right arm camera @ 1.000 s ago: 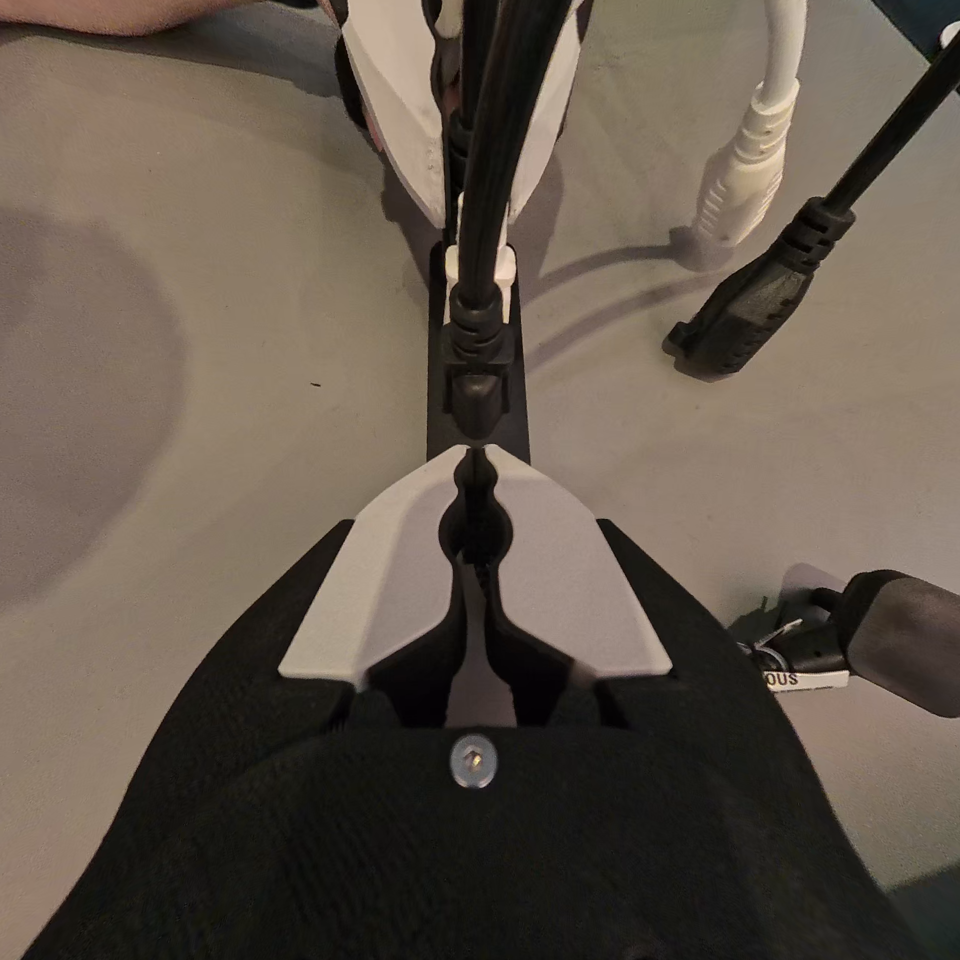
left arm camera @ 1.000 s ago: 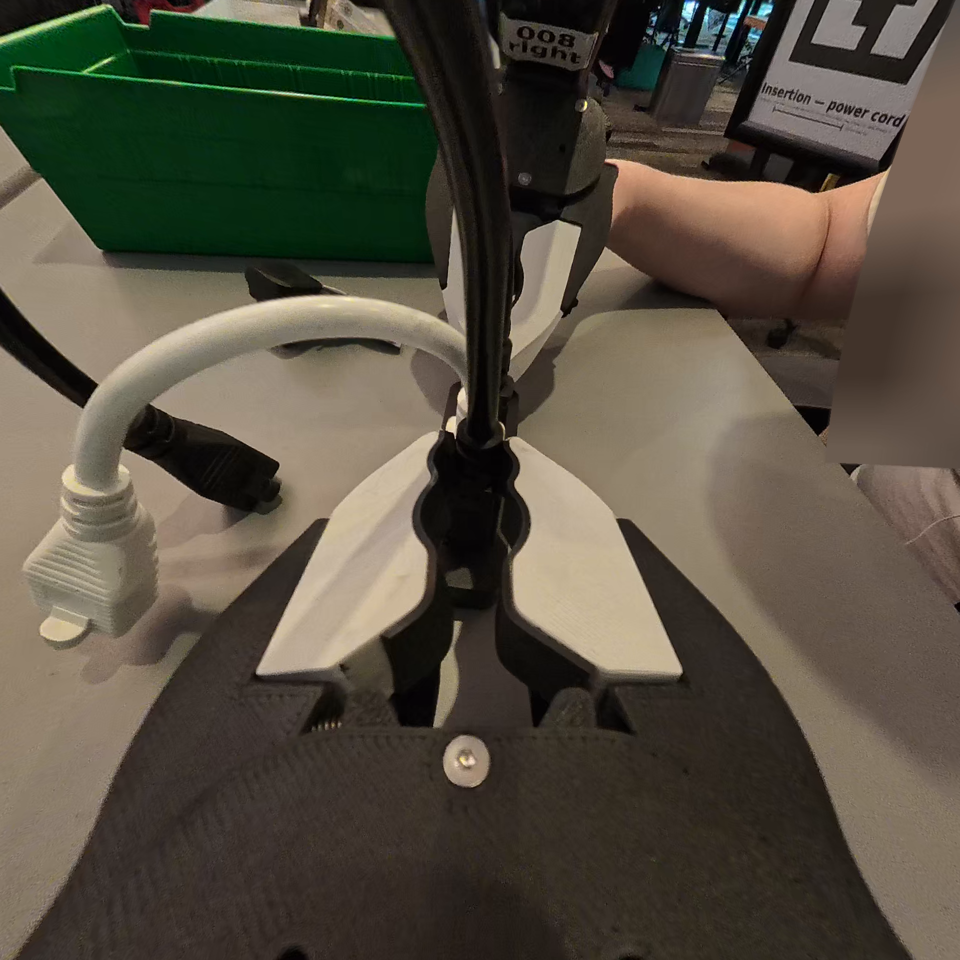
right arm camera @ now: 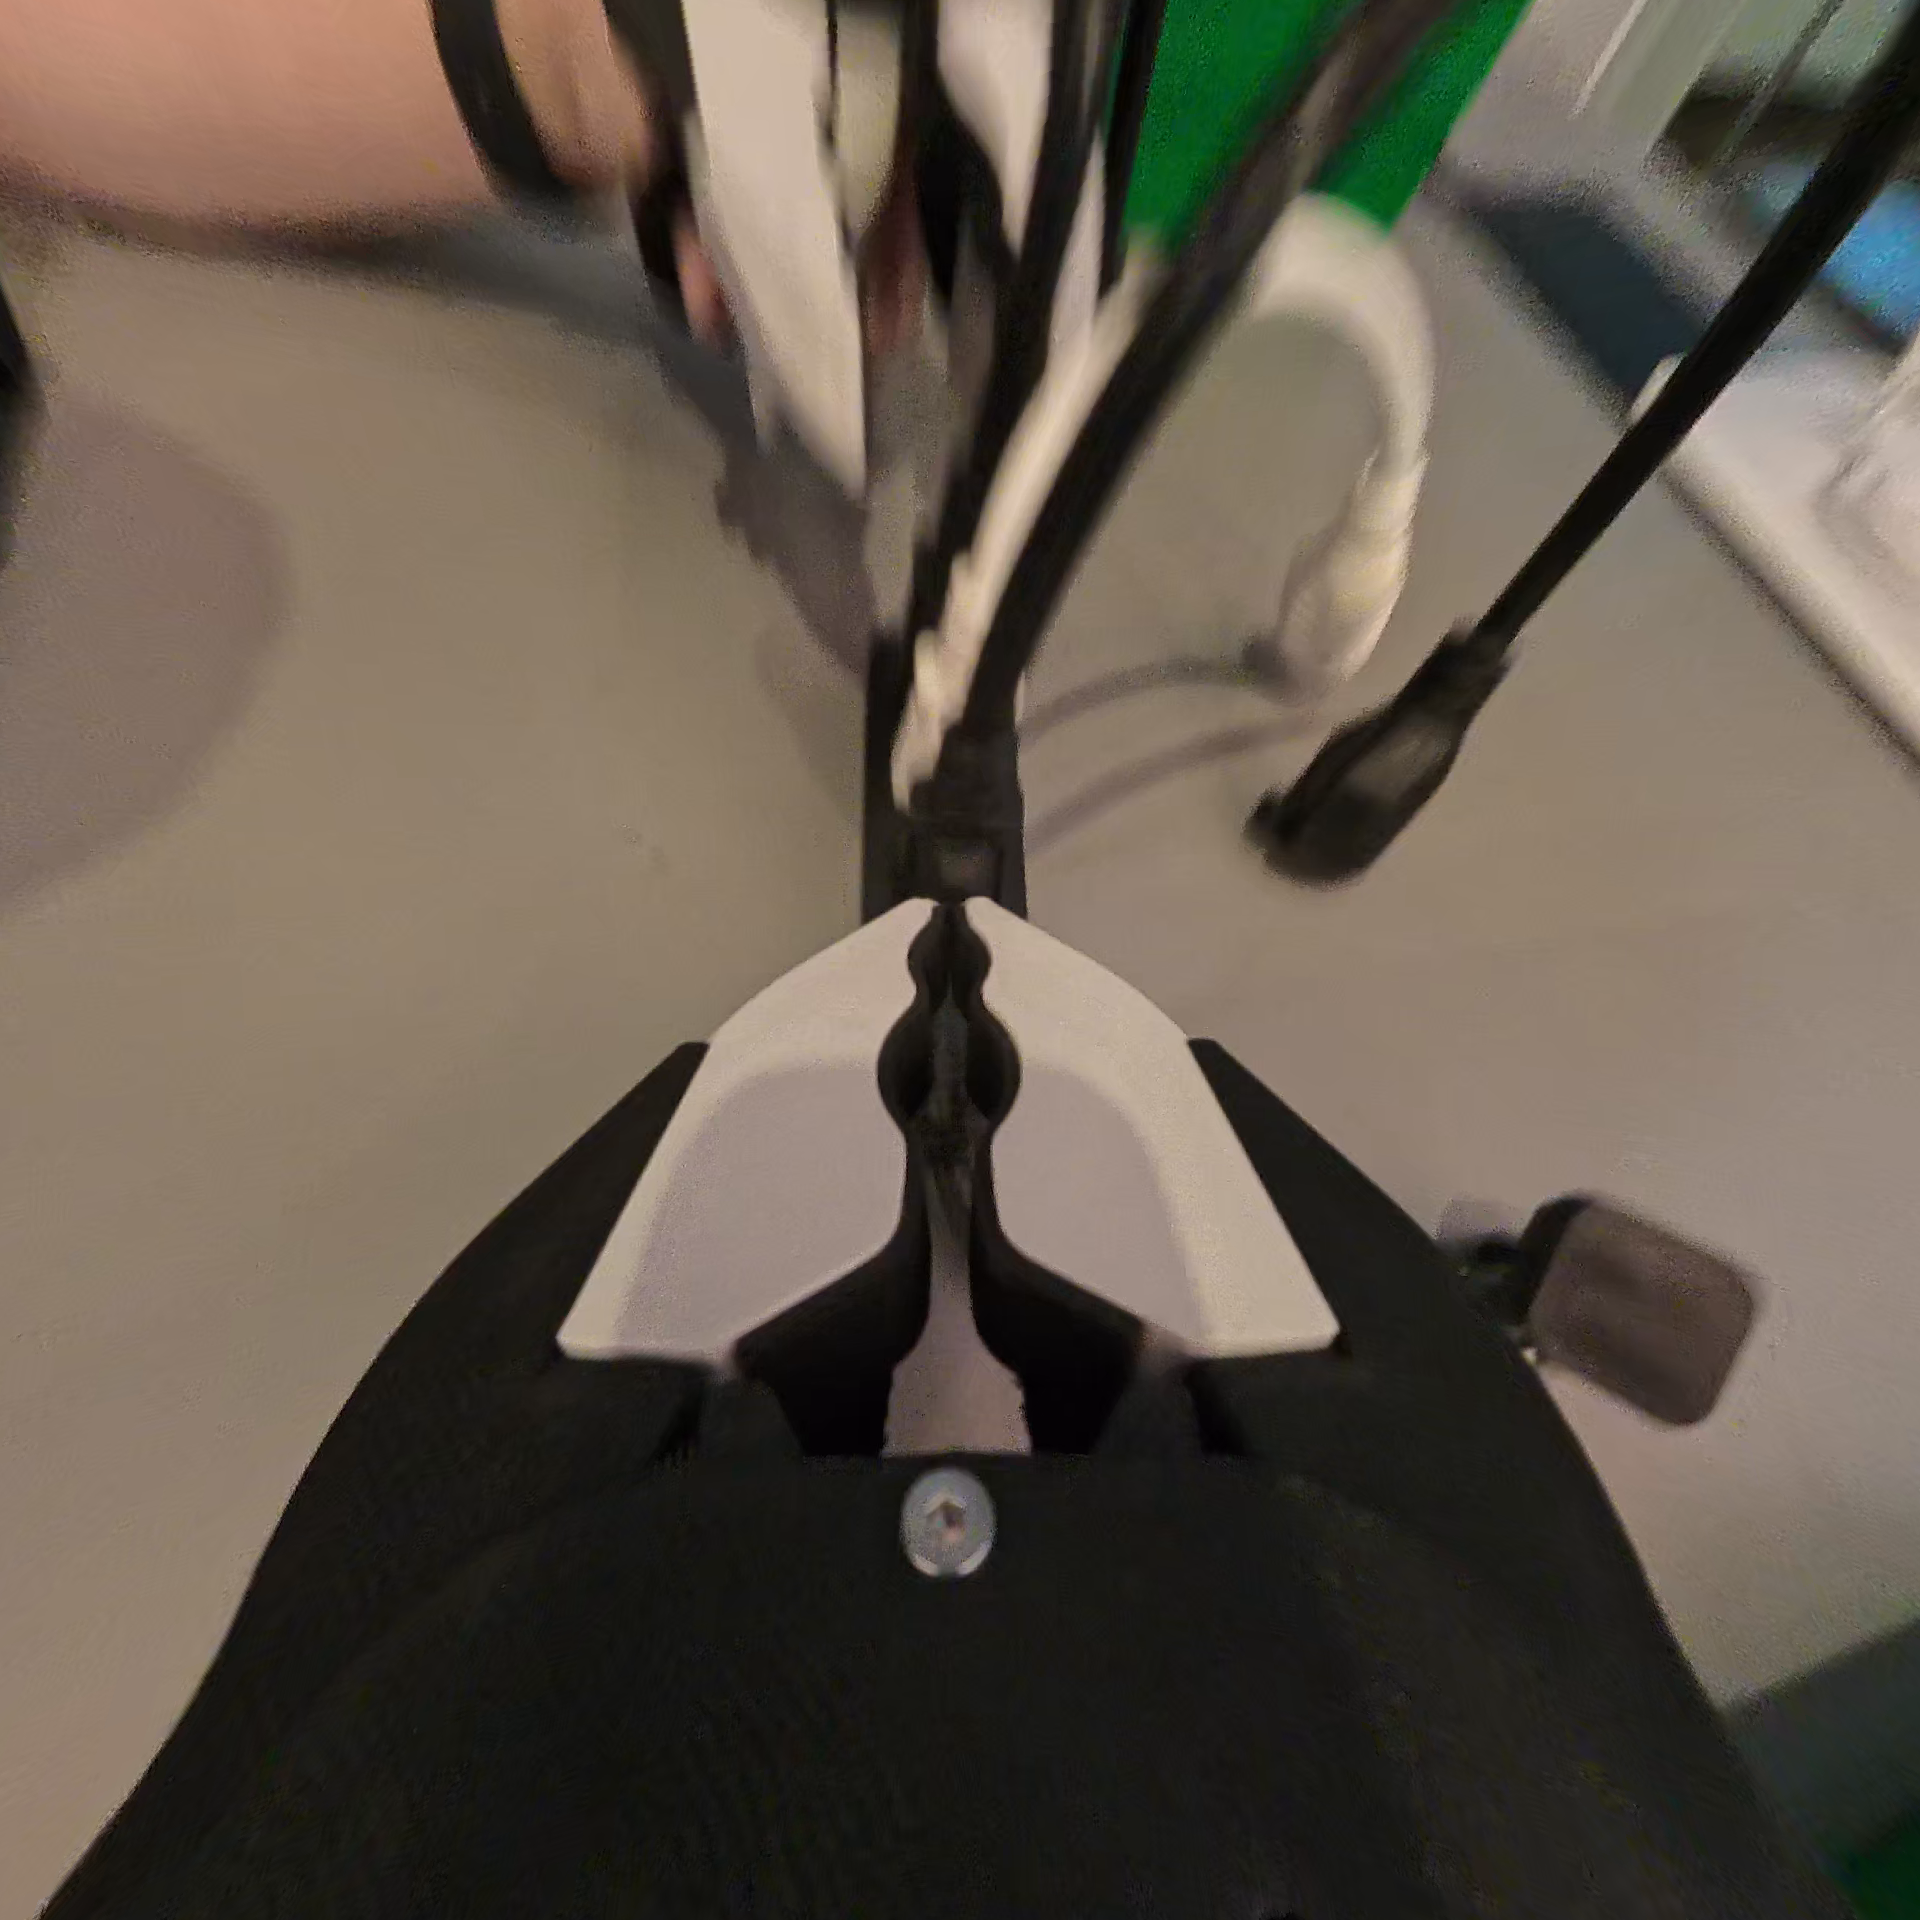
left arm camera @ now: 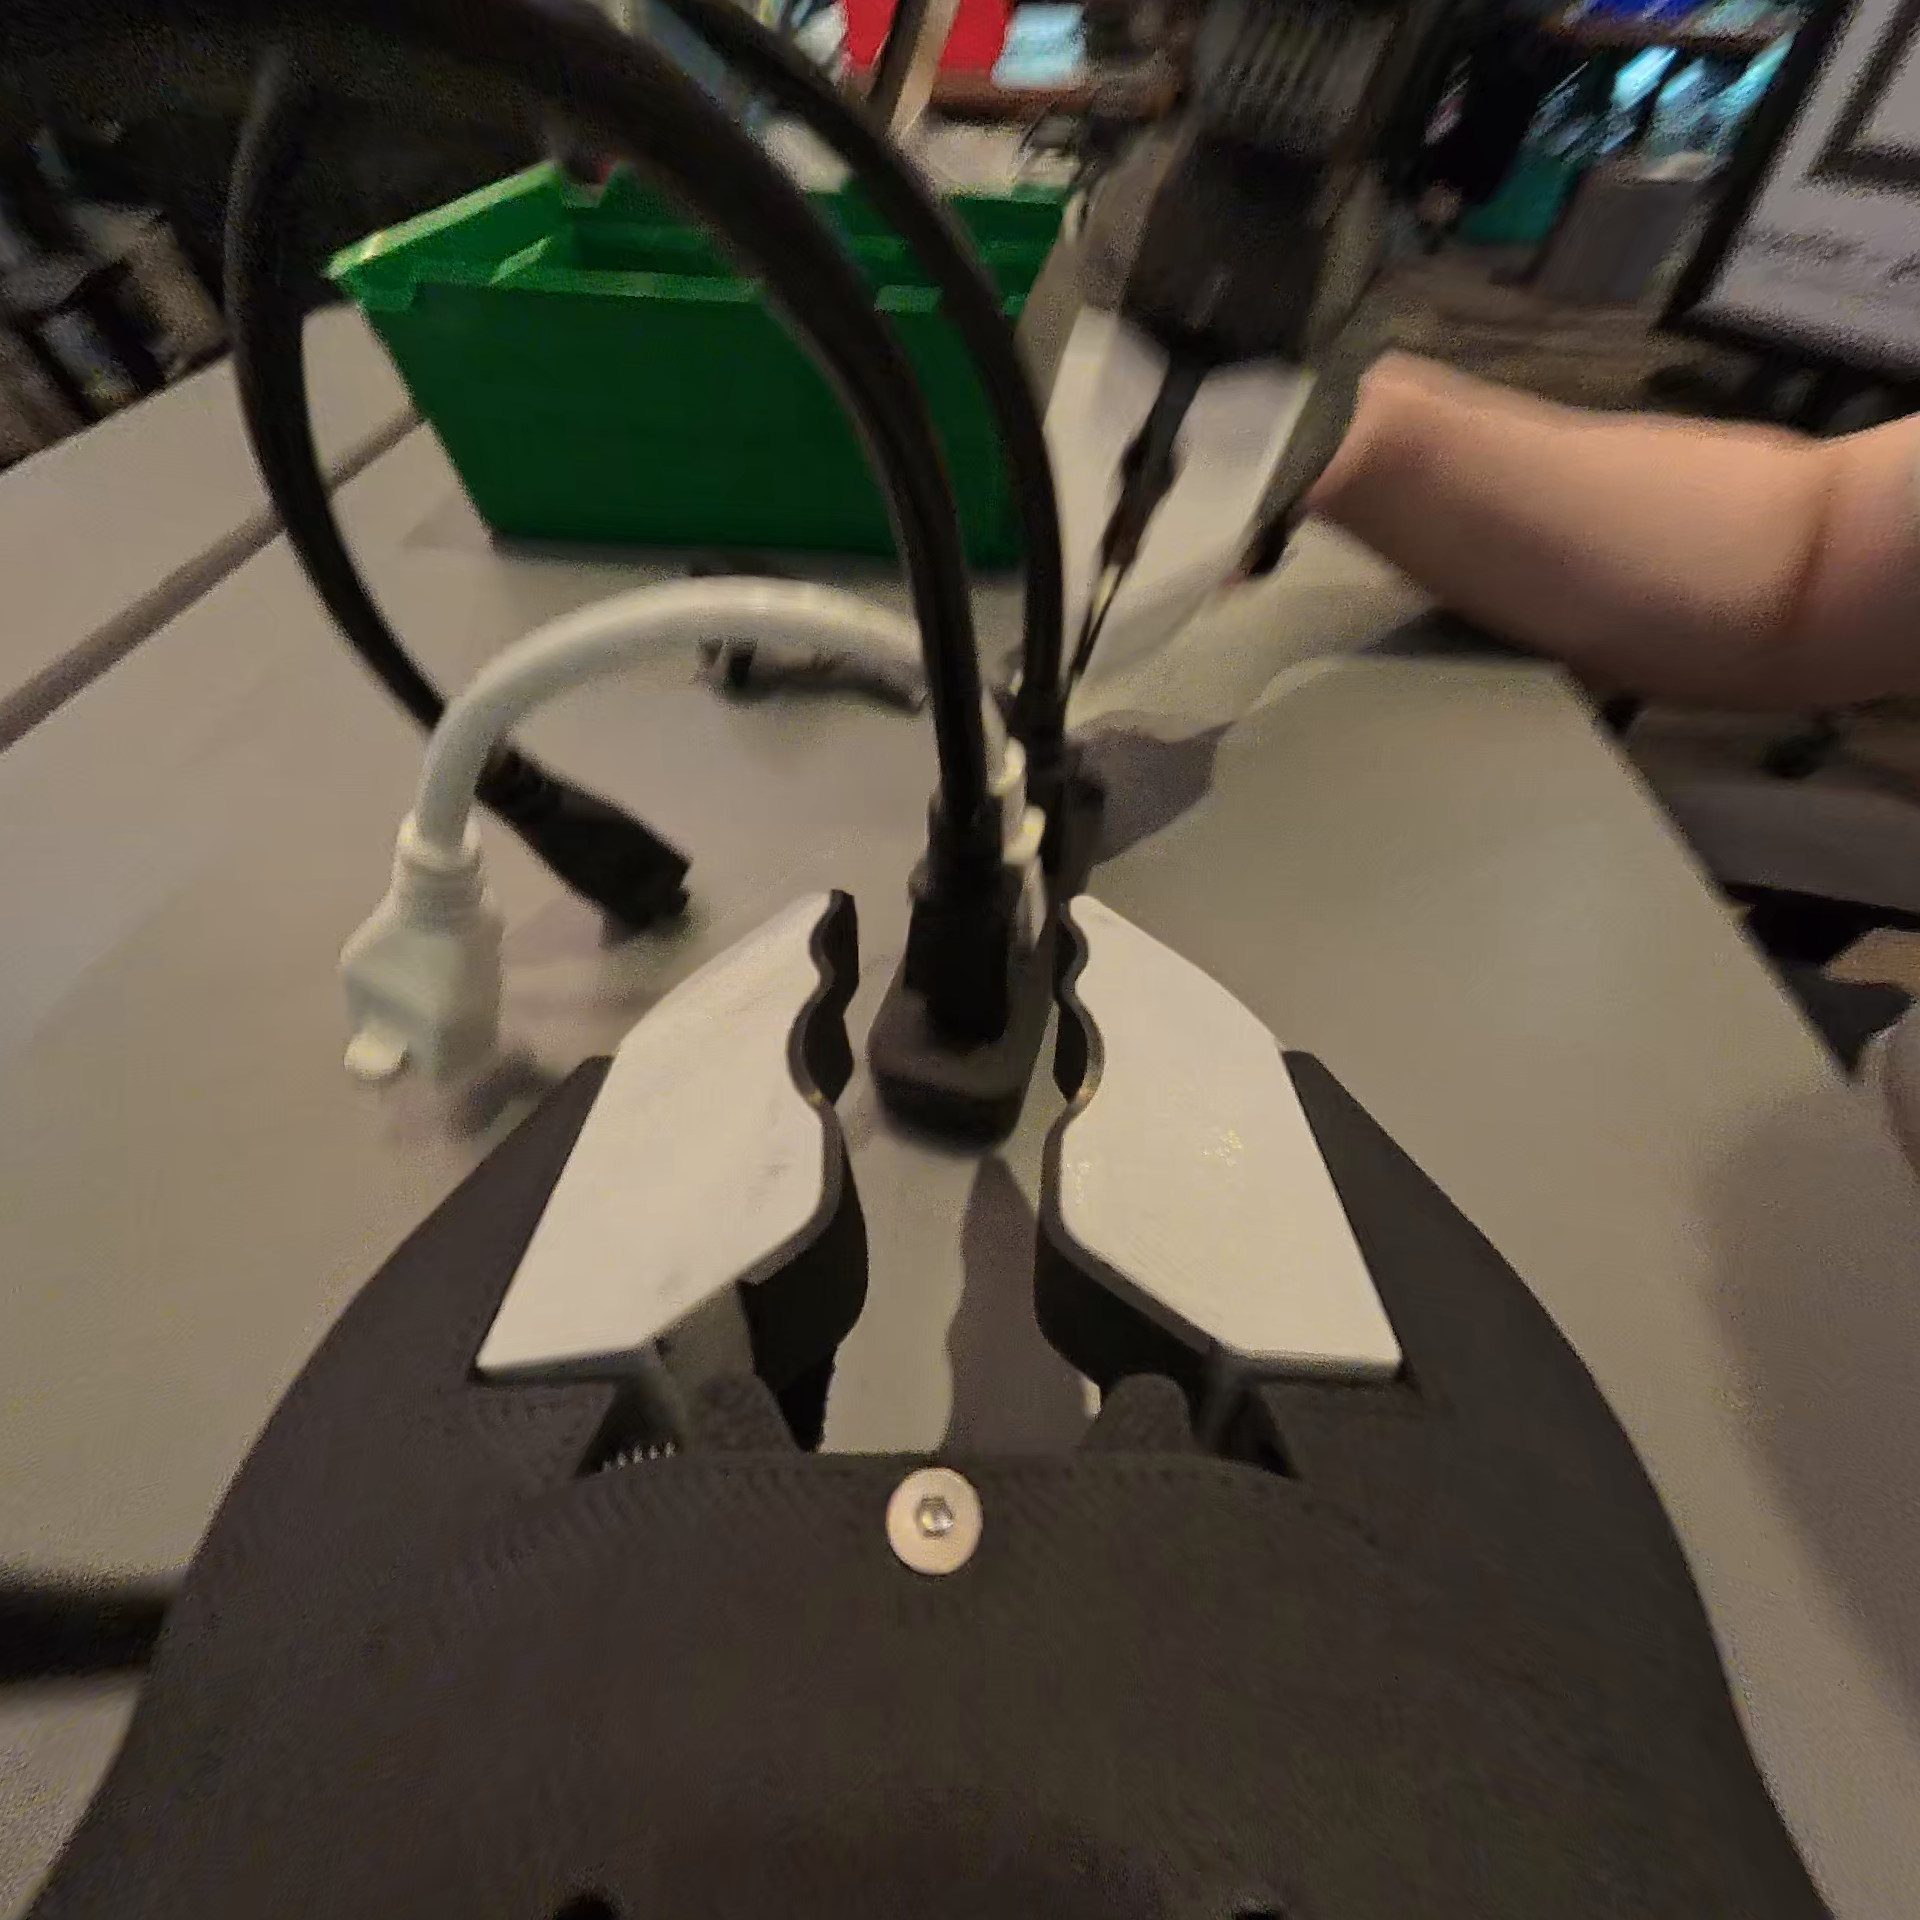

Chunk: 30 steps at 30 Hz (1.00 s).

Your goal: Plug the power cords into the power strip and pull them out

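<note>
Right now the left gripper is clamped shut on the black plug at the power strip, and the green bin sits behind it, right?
Not quite. In the left wrist view the left gripper is open: its jaws stand apart on either side of the black plug without touching it. The rest holds: the plug stands at the power strip, and the green bin sits behind.

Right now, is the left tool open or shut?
Open. The left tool has its two white fingers spread, with the black plug standing free between them.

Grey table [left arm camera: 1455,935] fills the foreground, a seam running across its left side; a green bin [left arm camera: 665,416] sits at the back, and behind it the room blurs into dim clutter.
</note>
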Each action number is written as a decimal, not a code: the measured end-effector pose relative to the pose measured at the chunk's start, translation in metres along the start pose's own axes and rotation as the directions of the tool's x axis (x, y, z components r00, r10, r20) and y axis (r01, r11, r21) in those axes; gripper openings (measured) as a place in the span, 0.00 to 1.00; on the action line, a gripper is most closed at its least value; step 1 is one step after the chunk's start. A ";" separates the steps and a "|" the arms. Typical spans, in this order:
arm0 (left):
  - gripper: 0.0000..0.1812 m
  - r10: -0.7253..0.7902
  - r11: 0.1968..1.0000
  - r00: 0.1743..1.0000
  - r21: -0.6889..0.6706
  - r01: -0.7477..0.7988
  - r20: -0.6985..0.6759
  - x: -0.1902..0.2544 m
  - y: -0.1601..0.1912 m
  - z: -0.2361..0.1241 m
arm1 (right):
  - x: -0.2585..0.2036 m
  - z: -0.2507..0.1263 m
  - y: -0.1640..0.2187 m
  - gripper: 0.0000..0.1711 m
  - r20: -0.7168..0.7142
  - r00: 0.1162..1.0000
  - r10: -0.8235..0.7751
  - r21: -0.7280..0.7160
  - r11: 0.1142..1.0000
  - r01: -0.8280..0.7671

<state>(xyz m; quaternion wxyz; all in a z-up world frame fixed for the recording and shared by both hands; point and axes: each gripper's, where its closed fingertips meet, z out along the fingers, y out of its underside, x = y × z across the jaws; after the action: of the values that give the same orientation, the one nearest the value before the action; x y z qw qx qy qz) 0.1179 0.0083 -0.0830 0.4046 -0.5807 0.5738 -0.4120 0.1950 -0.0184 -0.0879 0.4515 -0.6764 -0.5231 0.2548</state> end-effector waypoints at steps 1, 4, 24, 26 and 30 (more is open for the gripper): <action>0.19 0.008 0.999 0.999 -0.052 -0.005 0.051 -0.004 0.013 -0.003 | -0.005 -0.009 -0.031 0.02 0.011 1.000 -0.005 0.097 0.995 0.004; 0.22 -0.018 0.994 0.994 -0.104 0.029 0.107 -0.004 0.032 -0.008 | -0.017 -0.012 -0.088 0.01 -0.003 0.991 -0.130 0.055 0.990 0.130; 0.16 -0.093 0.989 0.991 0.123 0.081 0.095 -0.006 0.006 -0.026 | 0.031 0.045 -0.107 0.26 0.025 0.999 -0.021 -0.616 0.787 0.032; 0.16 -0.087 0.988 0.992 0.134 0.075 0.089 -0.004 0.004 -0.025 | 0.023 0.053 -0.099 0.26 0.069 0.996 0.062 -0.657 0.754 -0.001; 0.16 -0.063 0.992 0.994 0.117 0.053 0.085 -0.001 0.005 -0.022 | 0.005 0.058 -0.078 0.19 0.196 0.968 0.156 -0.750 0.660 0.045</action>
<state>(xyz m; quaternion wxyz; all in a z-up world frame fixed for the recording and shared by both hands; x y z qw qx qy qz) 0.0952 0.0090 -0.0803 0.4500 -0.5906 0.5136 -0.4300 0.1120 0.0099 -0.0455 0.0574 -0.7812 -0.6116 0.1116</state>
